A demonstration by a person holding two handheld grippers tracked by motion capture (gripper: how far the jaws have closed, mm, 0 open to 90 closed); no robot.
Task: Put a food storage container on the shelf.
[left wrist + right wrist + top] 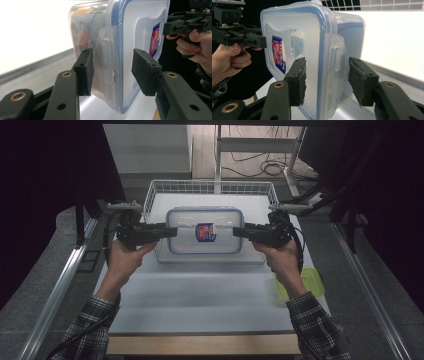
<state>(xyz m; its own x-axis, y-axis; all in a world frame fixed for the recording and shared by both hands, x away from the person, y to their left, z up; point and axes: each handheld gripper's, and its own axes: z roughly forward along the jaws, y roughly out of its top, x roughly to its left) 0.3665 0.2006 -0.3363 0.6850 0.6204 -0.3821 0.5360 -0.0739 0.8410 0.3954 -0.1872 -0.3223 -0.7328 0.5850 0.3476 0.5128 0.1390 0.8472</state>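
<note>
- High view: the lidded container (205,231) hung over the wire basket (159,187), long axis three-to-nine, left gripper (171,232) clamping its nine o'clock end, right gripper (238,231) its three o'clock end.
- Left gripper view: half-closed jaws pinched the end latch (108,55).
- Right gripper view: likewise, the container at twelve o'clock.

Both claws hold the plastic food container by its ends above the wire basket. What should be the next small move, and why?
Probably keep raising both ends evenly. The left claw and right claw grip opposite side latches of the lidded food container, which looks level over the white wire basket; uneven lifting could tilt it or loosen a latch.
</note>
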